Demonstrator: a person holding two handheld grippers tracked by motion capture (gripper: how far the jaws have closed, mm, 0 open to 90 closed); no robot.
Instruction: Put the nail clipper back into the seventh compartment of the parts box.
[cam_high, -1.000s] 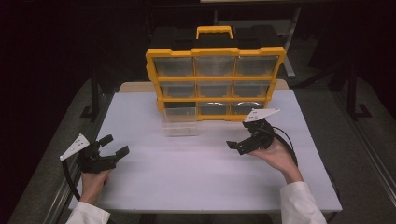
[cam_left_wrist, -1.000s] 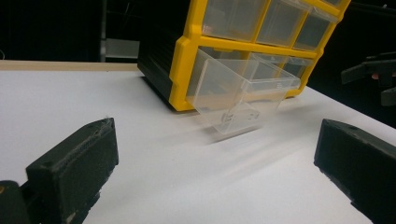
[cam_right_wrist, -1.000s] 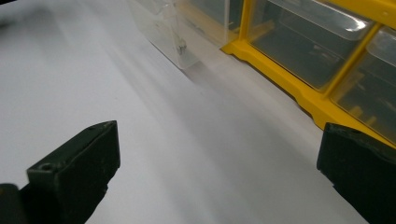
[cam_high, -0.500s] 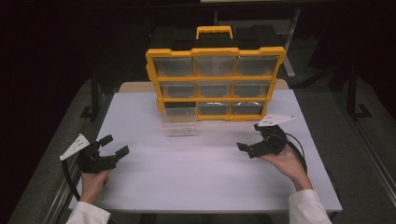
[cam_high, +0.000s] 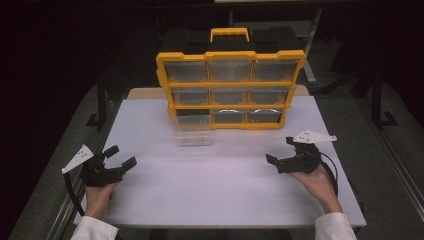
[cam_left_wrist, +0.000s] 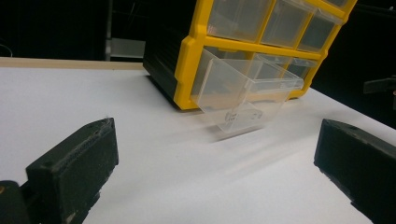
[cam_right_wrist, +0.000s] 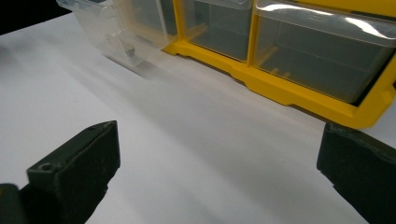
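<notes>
Jaws spread on both, right gripper (cam_high: 280, 151) drawn back from organizer (cam_high: 230, 80), left gripper (cam_high: 120, 156) unmoved

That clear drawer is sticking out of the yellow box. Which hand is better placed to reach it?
Probably the left. The pulled-out clear plastic drawer sits at the bottom-left of the yellow organiser box, nearer the open left hand-held gripper than the right hand-held gripper.

Dim dark surroundings, brightly lit white table (cam_high: 225, 185), soft grainy focus.
</notes>
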